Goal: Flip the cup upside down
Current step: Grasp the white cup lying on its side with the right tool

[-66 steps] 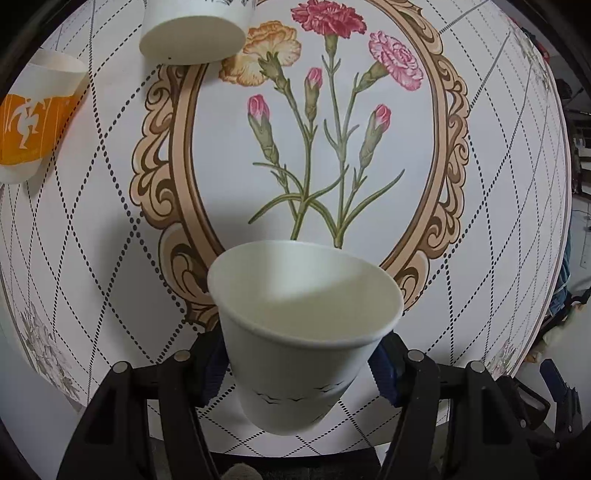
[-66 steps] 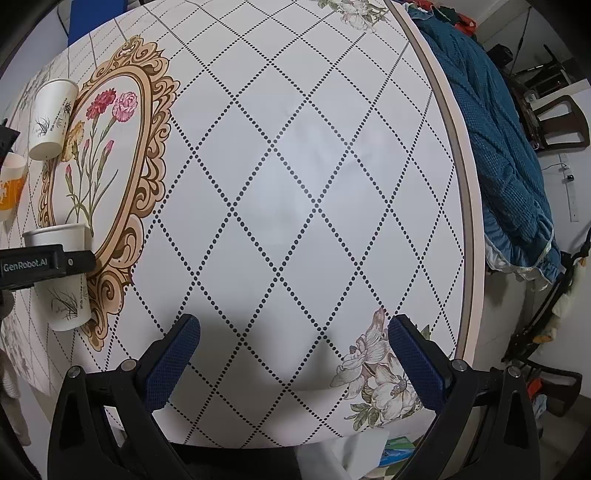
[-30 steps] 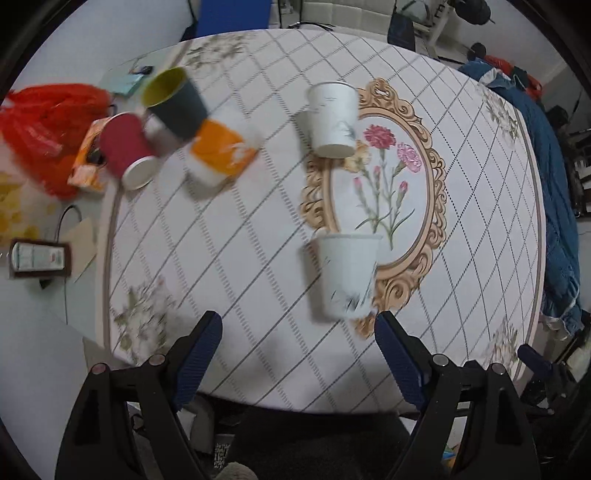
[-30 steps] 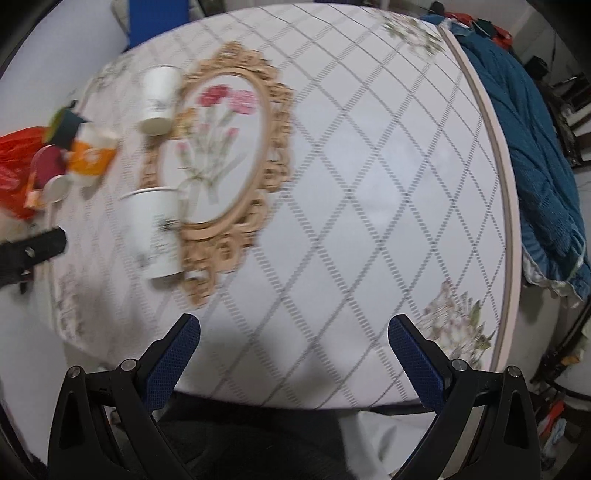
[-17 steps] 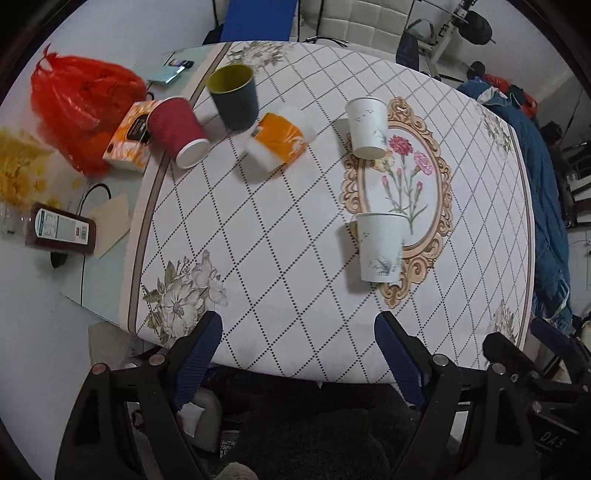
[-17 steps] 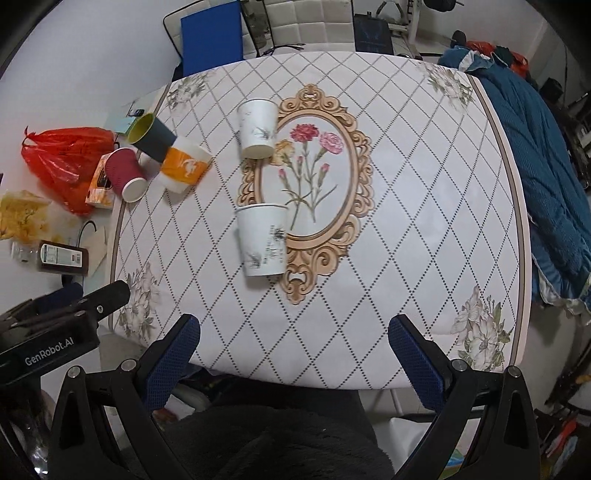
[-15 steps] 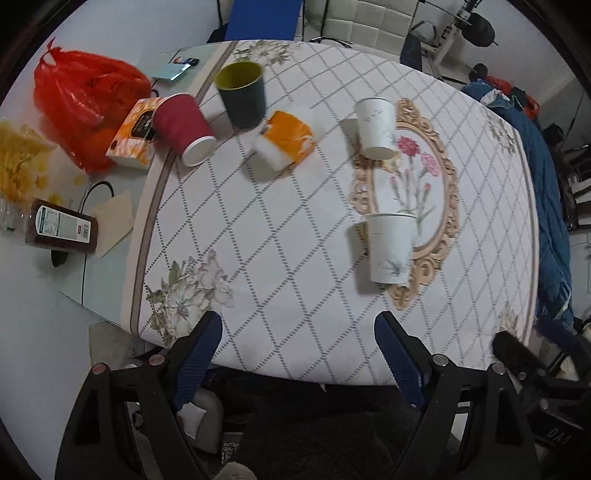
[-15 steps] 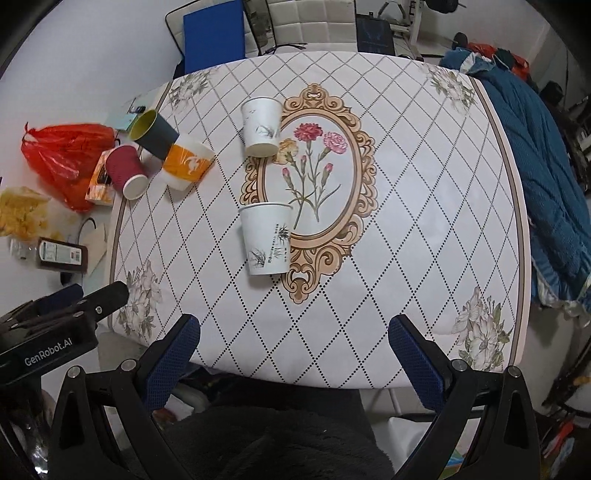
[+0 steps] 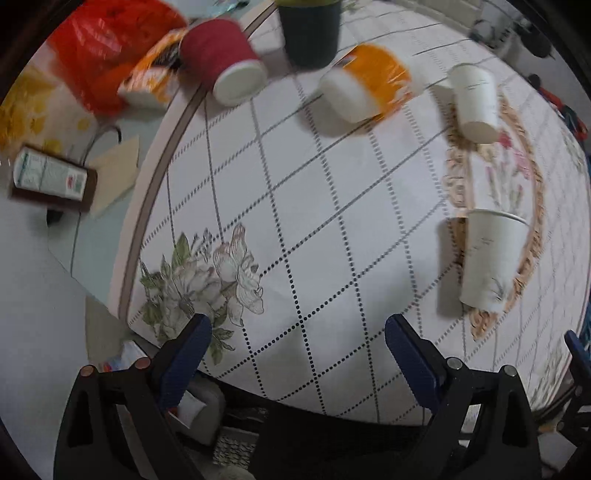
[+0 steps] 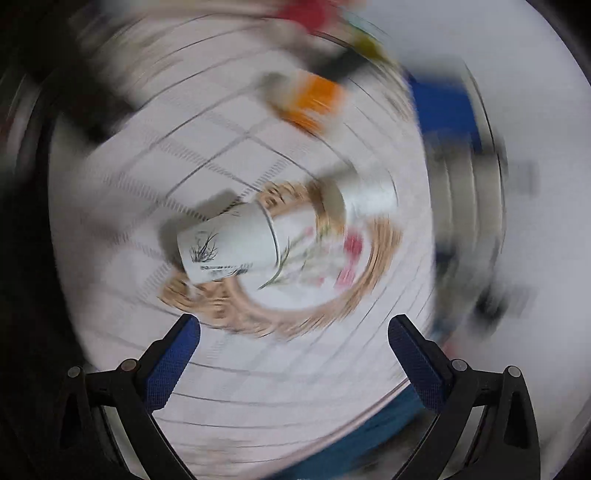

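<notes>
A white paper cup with a grass print (image 9: pixel 489 258) stands on the table (image 9: pixel 332 206) at the left rim of the ornate flower frame; its wide rim appears on top. It also shows in the blurred right wrist view (image 10: pixel 229 245). A second white cup (image 9: pixel 474 103) stands farther back, also visible from the right wrist (image 10: pixel 364 194). My left gripper (image 9: pixel 297 347) is open and empty above the near table edge, left of the cup. My right gripper (image 10: pixel 293 345) is open and empty, above the cup.
An orange cup (image 9: pixel 367 90), a red cup (image 9: pixel 223 61) and a dark cup (image 9: pixel 310 27) stand at the back left. A red bag (image 9: pixel 99 48), a snack packet (image 9: pixel 151 81) and a box (image 9: pixel 51 182) lie beside the table.
The left gripper has moved closer to the table and turned left. The right gripper's view has rotated fast and is heavily blurred. The cups have not moved.
</notes>
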`<state>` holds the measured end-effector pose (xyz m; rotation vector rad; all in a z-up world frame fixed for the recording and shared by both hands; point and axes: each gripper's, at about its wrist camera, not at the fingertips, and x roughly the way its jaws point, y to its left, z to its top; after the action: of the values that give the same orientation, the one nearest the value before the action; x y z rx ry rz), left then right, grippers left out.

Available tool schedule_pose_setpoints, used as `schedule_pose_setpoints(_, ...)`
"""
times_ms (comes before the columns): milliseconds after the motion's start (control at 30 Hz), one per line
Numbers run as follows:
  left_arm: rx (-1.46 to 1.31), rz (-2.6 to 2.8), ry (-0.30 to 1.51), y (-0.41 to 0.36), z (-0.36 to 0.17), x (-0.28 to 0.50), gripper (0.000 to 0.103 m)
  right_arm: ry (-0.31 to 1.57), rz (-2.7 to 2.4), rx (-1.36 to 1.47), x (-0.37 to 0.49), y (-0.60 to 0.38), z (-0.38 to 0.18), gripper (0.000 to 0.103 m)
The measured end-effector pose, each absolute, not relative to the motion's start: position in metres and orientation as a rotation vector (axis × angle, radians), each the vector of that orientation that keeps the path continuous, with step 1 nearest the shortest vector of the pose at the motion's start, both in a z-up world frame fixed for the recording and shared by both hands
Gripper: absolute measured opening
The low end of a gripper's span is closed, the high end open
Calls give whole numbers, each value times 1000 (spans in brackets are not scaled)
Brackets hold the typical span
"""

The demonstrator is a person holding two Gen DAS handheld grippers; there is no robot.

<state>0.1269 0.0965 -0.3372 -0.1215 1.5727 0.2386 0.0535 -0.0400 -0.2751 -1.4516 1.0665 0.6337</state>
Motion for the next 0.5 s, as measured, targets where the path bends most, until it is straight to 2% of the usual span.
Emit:
schedule_pose_setpoints(200,-225,297,1614,113,-363,121,96,513,1061,-2174,1,-45,-329,102)
schedule_pose_setpoints(367,-276,324,1628,124,-375,113,96,78,1334,-2525,-8,-77,-357,101)
schedule_pose_setpoints(500,-305,340,1639,132,-383,107,96,-48,1451,-2619,-2,-85,-368,100)
